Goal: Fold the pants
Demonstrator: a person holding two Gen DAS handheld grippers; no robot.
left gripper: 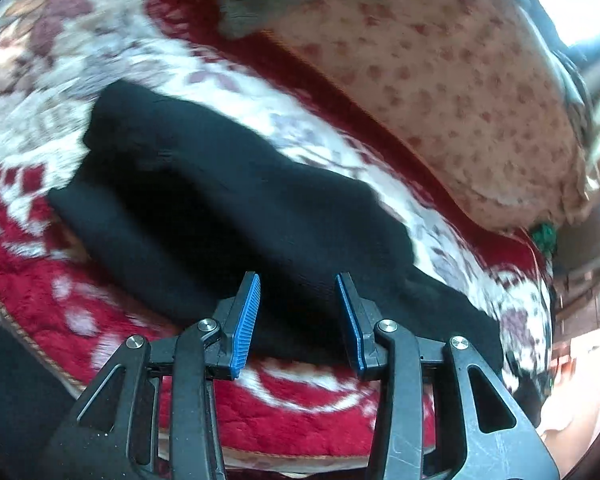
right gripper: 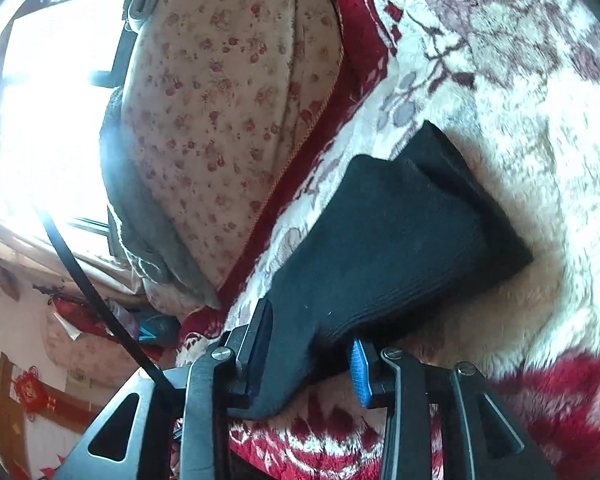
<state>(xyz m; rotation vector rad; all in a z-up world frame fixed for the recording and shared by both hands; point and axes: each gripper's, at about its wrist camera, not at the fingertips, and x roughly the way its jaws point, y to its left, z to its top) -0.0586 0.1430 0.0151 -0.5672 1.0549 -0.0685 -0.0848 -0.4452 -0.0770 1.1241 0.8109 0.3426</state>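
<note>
1. Judging by the pants point(left gripper: 236, 216), a black bundle already doubled over on the red-and-white blanket point(left gripper: 44, 128), we took the step in hand to be a late fold, or letting go after one.
2. We held the left tool point(left gripper: 298, 300) part-way open just above the near edge of the pants, with nothing between its blue pads.
3. We held the right tool point(right gripper: 312, 344) part-way open too; a corner of the pants point(right gripper: 380, 248) lay between its jaws, and the pads did not seem to press on it.
4. We judged the next move called for a fresh grip on that near edge.
5. Beyond the pants lay a flowered pillow point(left gripper: 440, 92); the blanket beside them was free.
</note>
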